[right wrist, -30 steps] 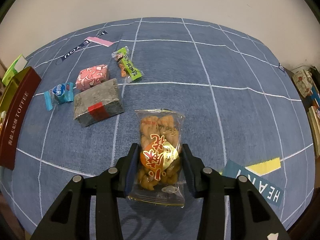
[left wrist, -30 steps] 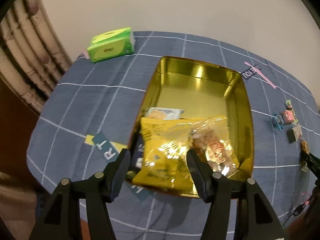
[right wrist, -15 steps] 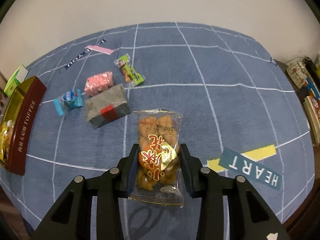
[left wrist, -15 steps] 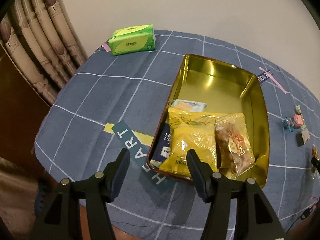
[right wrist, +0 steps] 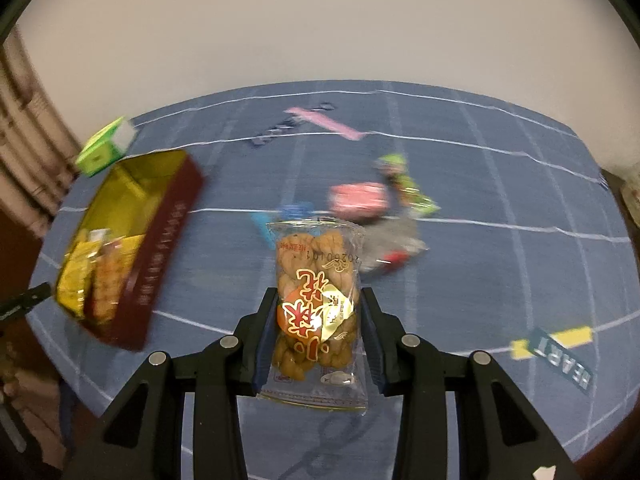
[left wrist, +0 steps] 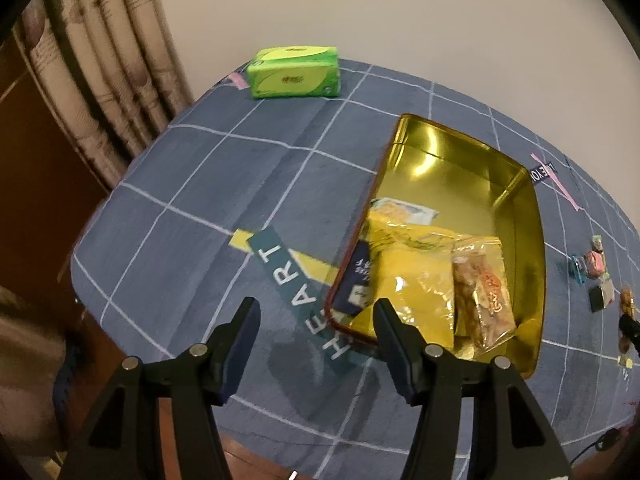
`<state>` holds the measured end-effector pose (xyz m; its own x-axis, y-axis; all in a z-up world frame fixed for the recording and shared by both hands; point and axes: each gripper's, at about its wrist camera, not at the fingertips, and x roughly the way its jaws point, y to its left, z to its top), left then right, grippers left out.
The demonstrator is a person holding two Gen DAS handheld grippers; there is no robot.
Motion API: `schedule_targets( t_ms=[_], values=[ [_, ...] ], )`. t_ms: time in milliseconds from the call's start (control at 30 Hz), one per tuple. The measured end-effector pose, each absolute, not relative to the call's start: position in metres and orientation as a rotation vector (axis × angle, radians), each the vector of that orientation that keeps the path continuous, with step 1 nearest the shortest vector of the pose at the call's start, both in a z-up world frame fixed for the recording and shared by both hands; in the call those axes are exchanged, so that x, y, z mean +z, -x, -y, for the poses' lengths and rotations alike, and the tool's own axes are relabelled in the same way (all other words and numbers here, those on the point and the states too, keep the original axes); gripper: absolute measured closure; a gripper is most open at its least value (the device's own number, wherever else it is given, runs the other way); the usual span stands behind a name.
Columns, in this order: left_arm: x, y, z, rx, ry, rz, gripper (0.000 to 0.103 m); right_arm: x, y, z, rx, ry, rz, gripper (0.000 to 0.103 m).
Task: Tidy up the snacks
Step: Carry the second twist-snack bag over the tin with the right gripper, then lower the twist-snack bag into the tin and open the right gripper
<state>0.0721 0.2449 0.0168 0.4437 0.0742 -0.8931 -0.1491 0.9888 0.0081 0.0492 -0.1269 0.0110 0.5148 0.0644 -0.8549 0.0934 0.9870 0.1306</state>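
Note:
My right gripper (right wrist: 318, 304) is shut on a clear packet of twisted fried dough (right wrist: 316, 300) with a red and gold label, held above the blue cloth. A gold tin (left wrist: 532, 240) with dark red sides holds a yellow bag (left wrist: 412, 276), a second dough packet (left wrist: 484, 296) and a dark blue packet (left wrist: 358, 280). In the right wrist view the tin (right wrist: 168, 236) lies to the left of the held packet. My left gripper (left wrist: 314, 312) hangs open and empty over the cloth, left of the tin's near corner.
Loose sweets lie on the cloth beyond the held packet: a pink one (right wrist: 358, 200), a green one (right wrist: 404, 180), a blue one (right wrist: 288, 216) and a grey block (right wrist: 396, 244). A green tissue pack (left wrist: 294, 72) sits at the far edge. Curtains (left wrist: 100, 80) hang left.
The right gripper rose and swung left with the packet, bringing the tin into its view. The left gripper drew back leftward from over the tin's contents, still open.

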Motion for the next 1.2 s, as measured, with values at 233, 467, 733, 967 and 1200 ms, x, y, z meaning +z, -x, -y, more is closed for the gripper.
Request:
schedule_targets(
  t_ms=[233, 467, 733, 967, 1200],
  values=[
    [0.011, -0.063, -0.259, 0.167, 0.113, -1.124, 0.043, 0.019, -0.069, 0.058, 0.121, -0.098, -1.031, 0.067],
    [0.011, -0.055, -0.268, 0.196, 0.138, -1.124, 0.043, 0.021, -0.080, 0.007, 0.209, -0.073, -1.033, 0.067],
    [0.010, -0.055, -0.278, 0.213, 0.182, -1.124, 0.043, 0.017, -0.090, -0.034, 0.269, -0.058, -1.045, 0.067],
    [0.008, -0.056, -0.279, 0.228, 0.179, -1.132, 0.043, 0.007, -0.098, -0.059, 0.293, -0.022, -1.057, 0.067],
    [0.003, -0.057, -0.283, 0.252, 0.182, -1.153, 0.043, 0.001, -0.101, -0.070, 0.310, 0.009, -1.063, 0.067]
  ],
)
